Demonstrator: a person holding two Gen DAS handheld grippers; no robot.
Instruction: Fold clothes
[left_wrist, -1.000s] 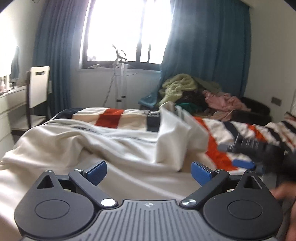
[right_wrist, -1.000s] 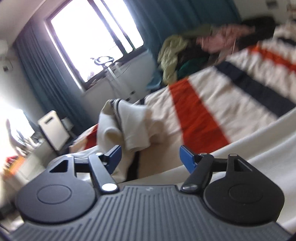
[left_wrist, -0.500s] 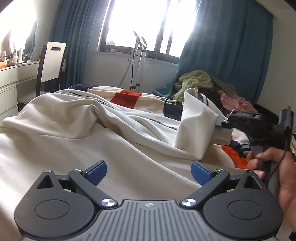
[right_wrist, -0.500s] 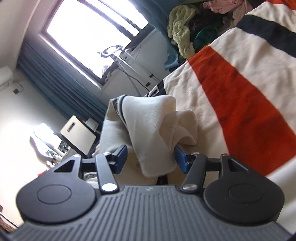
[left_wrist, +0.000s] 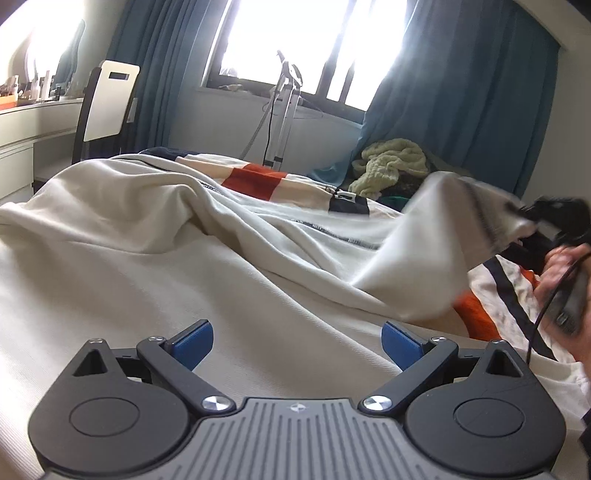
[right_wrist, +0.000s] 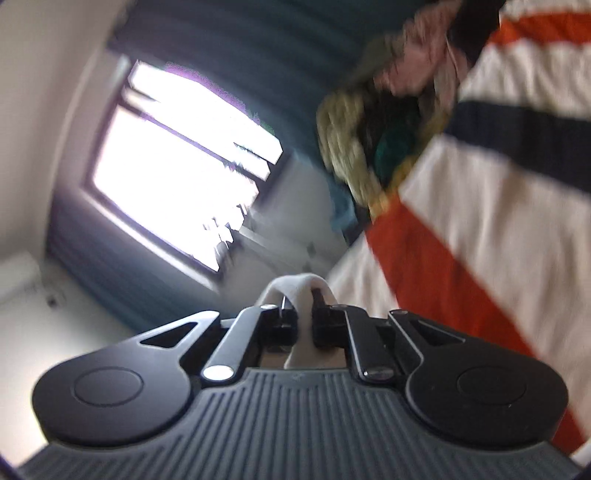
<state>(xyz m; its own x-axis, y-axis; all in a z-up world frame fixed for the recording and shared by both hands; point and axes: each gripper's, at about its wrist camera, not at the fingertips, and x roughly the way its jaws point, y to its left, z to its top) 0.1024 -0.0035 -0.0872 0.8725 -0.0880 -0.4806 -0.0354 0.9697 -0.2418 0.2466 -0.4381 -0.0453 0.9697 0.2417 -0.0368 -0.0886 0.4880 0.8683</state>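
A large cream garment with a dark zip line lies spread over the striped bed. My left gripper hovers low over its near part, open, with nothing between its blue pads. At the right of the left wrist view, a person's hand holds my right gripper, which has a corner of the cream garment lifted off the bed. In the right wrist view my right gripper is shut on a fold of that cream cloth, tilted and blurred.
The bed has a white, orange and navy striped cover. A heap of other clothes lies at the far end under blue curtains. A chair and a white dresser stand on the left, a metal stand by the window.
My right gripper closed on the garment's corner and swung with it, lifting the cloth to the right. My left gripper moved lower and nearer over the garment, still open.
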